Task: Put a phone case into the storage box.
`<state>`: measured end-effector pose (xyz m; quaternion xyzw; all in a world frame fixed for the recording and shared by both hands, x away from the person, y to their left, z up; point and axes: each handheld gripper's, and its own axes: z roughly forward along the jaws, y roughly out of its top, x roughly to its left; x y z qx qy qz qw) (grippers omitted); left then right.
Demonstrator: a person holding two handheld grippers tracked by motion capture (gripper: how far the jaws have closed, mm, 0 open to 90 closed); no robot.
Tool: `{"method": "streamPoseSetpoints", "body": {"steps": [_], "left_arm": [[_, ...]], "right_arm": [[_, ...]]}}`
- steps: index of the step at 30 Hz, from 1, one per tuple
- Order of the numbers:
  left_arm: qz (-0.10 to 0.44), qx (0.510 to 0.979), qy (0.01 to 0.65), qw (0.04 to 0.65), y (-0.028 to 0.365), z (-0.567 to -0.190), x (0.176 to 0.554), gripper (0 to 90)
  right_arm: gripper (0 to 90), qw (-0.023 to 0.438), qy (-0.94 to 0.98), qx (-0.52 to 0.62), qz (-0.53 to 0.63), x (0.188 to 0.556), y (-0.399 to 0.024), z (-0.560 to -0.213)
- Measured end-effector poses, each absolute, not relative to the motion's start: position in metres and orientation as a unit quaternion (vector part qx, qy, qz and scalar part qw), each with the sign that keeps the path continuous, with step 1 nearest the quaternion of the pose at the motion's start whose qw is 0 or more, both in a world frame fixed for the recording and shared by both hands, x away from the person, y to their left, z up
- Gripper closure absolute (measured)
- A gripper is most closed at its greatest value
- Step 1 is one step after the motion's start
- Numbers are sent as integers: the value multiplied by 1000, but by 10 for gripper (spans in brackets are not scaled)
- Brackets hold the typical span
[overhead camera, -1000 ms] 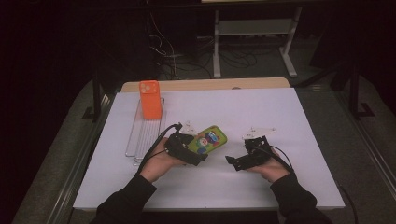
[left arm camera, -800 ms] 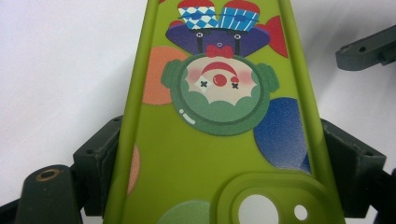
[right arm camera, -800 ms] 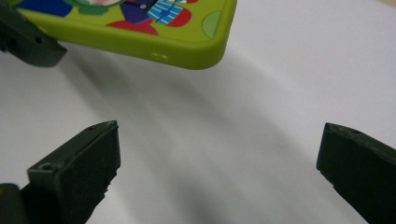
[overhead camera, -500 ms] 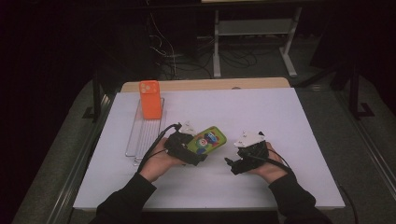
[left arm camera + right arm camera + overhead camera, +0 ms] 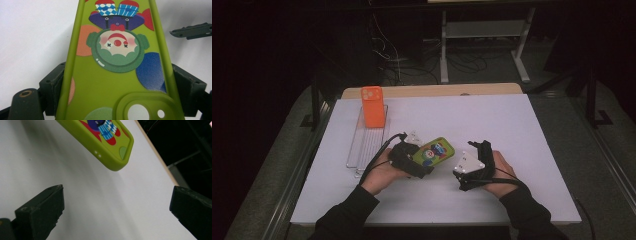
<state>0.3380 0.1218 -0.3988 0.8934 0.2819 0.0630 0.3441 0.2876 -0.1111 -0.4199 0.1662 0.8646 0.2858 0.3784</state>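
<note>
In my left gripper view the green phone case [image 5: 117, 75] runs off the top and bottom edges. In my right gripper view its upper part is cut off at the top. My forearms leave the high view's bottom edge.

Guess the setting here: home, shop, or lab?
Likely a lab or recording workspace: a white table in a dark room, loose cables on the floor behind it, a metal stand, and hand-held grippers working a green phone case.

The green phone case [image 5: 117, 82] looks like matt, rubbery plastic; the table [image 5: 512, 125] is smooth and matt.
</note>
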Motion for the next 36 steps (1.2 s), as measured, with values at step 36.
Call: {"method": "streamPoseSetpoints", "body": {"steps": [36], "left_arm": [[51, 902, 271, 334, 122, -398, 338, 154]], "right_arm": [[222, 595, 784, -52, 169, 268, -78, -437]]}}
